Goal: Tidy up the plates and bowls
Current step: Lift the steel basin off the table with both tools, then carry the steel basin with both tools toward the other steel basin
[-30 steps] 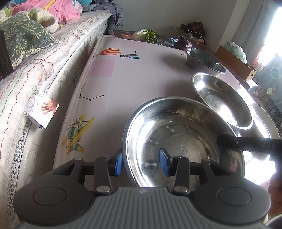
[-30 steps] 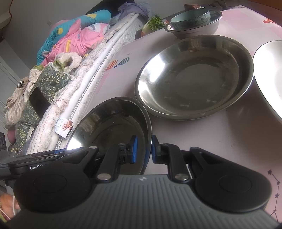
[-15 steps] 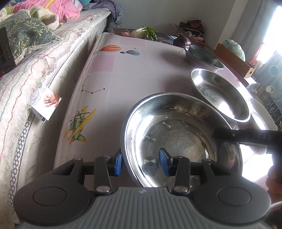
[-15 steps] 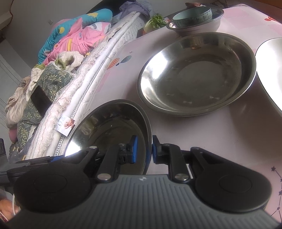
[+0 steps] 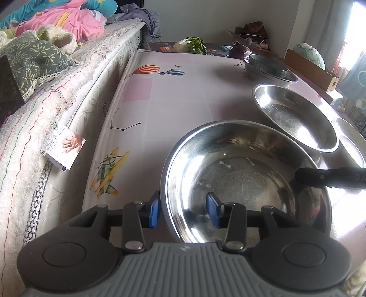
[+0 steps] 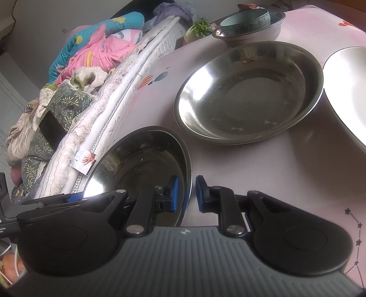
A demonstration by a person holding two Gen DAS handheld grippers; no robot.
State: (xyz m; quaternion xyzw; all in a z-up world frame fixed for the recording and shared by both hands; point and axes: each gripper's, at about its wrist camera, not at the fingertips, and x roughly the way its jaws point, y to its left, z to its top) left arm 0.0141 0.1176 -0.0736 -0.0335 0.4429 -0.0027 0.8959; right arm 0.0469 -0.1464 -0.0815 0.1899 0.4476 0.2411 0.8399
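I see a scuffed, shiny steel bowl (image 5: 247, 180) at the near edge of the table (image 5: 173, 96). My left gripper (image 5: 183, 211) straddles its rim with a clear gap, pads not pressing. My right gripper (image 6: 186, 194) pinches the opposite rim. Only the right view shows the teal bowl (image 6: 246, 21) nested in a steel one. The white plate (image 6: 347, 91) is cut off at the frame edge.
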